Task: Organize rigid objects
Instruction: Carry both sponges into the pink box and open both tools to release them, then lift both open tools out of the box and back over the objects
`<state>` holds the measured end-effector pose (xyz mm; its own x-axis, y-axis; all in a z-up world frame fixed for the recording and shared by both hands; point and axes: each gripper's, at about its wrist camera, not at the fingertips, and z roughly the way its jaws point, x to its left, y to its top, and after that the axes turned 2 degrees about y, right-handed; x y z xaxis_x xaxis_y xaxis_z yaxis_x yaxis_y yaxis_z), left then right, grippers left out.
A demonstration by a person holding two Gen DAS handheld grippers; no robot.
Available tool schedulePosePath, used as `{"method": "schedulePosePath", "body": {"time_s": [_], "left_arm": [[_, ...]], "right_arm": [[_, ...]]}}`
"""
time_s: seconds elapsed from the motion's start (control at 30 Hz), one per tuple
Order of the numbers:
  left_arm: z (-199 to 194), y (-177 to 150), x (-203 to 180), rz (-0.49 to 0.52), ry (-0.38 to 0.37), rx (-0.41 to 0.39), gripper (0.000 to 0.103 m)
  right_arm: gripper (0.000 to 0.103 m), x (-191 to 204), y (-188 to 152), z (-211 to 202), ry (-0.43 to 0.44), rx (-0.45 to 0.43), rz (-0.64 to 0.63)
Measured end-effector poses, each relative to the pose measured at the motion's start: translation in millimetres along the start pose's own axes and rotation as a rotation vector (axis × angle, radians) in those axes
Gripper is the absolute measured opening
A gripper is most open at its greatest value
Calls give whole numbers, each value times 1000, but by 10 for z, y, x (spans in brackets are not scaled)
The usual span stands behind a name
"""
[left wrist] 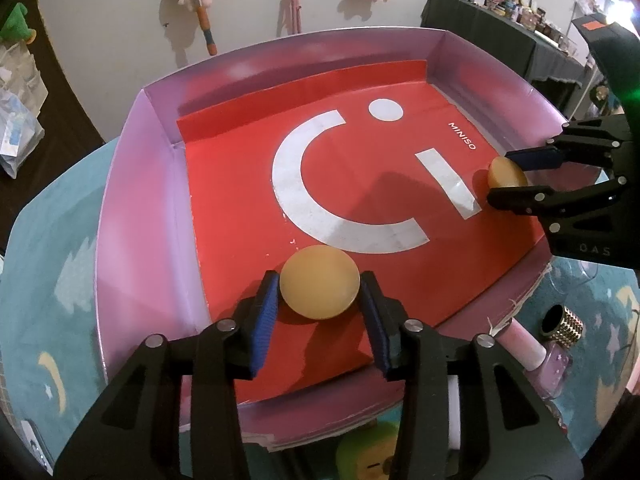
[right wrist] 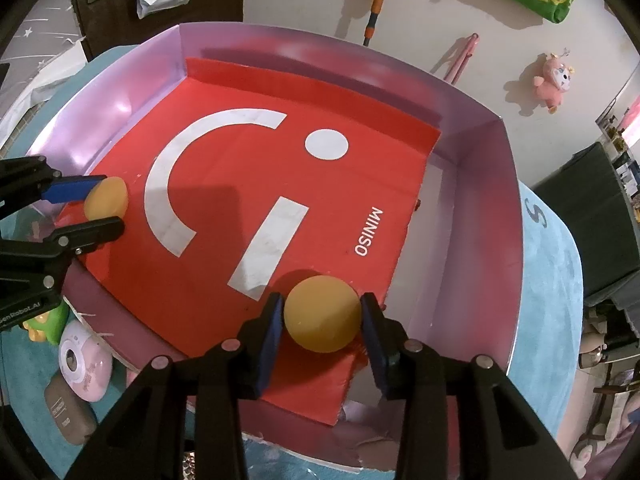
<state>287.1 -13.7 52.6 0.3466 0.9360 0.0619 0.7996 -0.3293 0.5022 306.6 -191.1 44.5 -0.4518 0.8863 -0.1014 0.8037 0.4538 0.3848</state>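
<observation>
Two round yellow-orange discs are inside a pink box [left wrist: 132,184] with a red MINISO liner [left wrist: 240,208]. My left gripper [left wrist: 320,292] is shut on one disc [left wrist: 318,282] over the liner's near edge; it also shows in the right wrist view [right wrist: 90,210], with its disc [right wrist: 106,198]. My right gripper [right wrist: 322,314] is shut on the other disc [right wrist: 322,312] at the liner's near edge; it shows in the left wrist view [left wrist: 506,176] with its disc [left wrist: 506,174]. Whether the discs rest on the liner or hang just above it is unclear.
The box [right wrist: 480,208] sits on a blue star-patterned cloth [left wrist: 48,280]. Beside it lie a pink nail-polish bottle [left wrist: 536,354], a gold ring-like holder [left wrist: 562,322], a pink mini camera [right wrist: 82,360], a brown case [right wrist: 68,412] and a green toy [right wrist: 46,322].
</observation>
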Motion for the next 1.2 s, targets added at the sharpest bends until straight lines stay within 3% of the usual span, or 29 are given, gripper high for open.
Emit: {"method": "schedulePosePath", "body": {"time_s": [0.1, 0.23, 0.43, 0.63, 0.77, 0.87, 1.2], "left_arm": [[-43, 2, 4, 2, -5, -22, 54], [-144, 37, 3, -3, -4, -49, 58], [-484, 45, 41, -31, -8, -127, 72], [-961, 21, 45, -79, -5, -240, 77], [-1306, -71, 21, -100, 10, -322, 87], [-1525, -178, -32, -100, 30, -379, 91], [-2082, -786, -201, -138, 73, -495, 93]], "right_arm": [[45, 9, -2, -5, 3, 1, 0], [49, 31, -18, -39, 5, -3, -2], [59, 28, -26, -315, 15, -64, 7], [78, 48, -63, -889, 30, -204, 20], [84, 87, -158, -1330, 42, -303, 33], [97, 151, -313, -1673, 31, -391, 36], [103, 431, -1015, -2322, 26, -561, 53]]}}
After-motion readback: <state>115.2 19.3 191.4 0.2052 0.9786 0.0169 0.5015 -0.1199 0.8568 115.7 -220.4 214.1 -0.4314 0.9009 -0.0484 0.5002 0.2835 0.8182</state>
